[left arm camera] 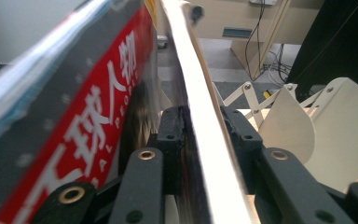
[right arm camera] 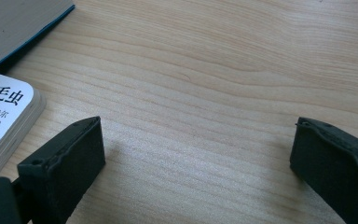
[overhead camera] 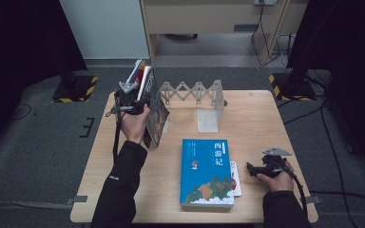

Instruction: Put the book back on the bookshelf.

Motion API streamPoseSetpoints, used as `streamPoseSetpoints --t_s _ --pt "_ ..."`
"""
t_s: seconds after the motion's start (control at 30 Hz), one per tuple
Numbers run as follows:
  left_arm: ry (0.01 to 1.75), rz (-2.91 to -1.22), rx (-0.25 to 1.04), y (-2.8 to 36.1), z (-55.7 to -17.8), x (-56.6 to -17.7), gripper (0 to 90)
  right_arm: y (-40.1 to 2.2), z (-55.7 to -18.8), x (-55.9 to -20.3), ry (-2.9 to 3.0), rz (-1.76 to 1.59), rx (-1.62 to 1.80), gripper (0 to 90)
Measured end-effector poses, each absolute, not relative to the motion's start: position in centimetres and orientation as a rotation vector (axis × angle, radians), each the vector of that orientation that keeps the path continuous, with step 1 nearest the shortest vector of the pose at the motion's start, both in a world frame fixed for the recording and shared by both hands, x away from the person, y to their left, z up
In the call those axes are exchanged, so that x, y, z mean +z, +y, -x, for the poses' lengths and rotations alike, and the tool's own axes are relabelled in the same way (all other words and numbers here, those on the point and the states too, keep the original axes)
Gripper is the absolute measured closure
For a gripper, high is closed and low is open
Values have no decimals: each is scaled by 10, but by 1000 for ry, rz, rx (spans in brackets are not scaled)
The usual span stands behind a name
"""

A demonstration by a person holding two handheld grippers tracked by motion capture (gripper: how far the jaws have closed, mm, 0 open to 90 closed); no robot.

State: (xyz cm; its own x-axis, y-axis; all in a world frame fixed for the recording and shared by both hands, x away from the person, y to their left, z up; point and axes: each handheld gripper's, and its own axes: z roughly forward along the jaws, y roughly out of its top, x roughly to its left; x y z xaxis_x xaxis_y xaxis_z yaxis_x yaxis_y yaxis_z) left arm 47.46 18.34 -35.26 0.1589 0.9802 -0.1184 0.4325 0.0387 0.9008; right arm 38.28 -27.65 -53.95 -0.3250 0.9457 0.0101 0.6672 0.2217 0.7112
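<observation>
Books going into the rack

Your left gripper [overhead camera: 134,100] had a thin book [left arm camera: 193,93] upright between barely parted jaws, rack [overhead camera: 209,102] just to its right; your right gripper [overhead camera: 259,169] rested wide open, empty.

Overhead table [overhead camera: 247,109] view; two close jaw-level views

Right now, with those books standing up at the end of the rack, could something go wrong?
1. The left gripper has a thin book between its jaws. If they let go, it may tip over.
2. The magazine beside it leans, so it might slide down onto the table.
</observation>
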Motion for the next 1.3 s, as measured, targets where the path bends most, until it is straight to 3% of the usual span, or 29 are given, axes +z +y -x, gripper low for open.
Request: streamPoseSetpoints --t_s 0.07,0.27,1.3 --pt "1428 -1542 771 182 -478 -355 693 -277 -383 -539 2074 -1486 874 32" --pt "1468 -1526 787 185 -479 -354 815 -277 -383 -539 2077 -1483 873 32" --pt "1430 -1505 906 171 -507 -356 816 -276 -383 -539 2081 -1483 871 25"
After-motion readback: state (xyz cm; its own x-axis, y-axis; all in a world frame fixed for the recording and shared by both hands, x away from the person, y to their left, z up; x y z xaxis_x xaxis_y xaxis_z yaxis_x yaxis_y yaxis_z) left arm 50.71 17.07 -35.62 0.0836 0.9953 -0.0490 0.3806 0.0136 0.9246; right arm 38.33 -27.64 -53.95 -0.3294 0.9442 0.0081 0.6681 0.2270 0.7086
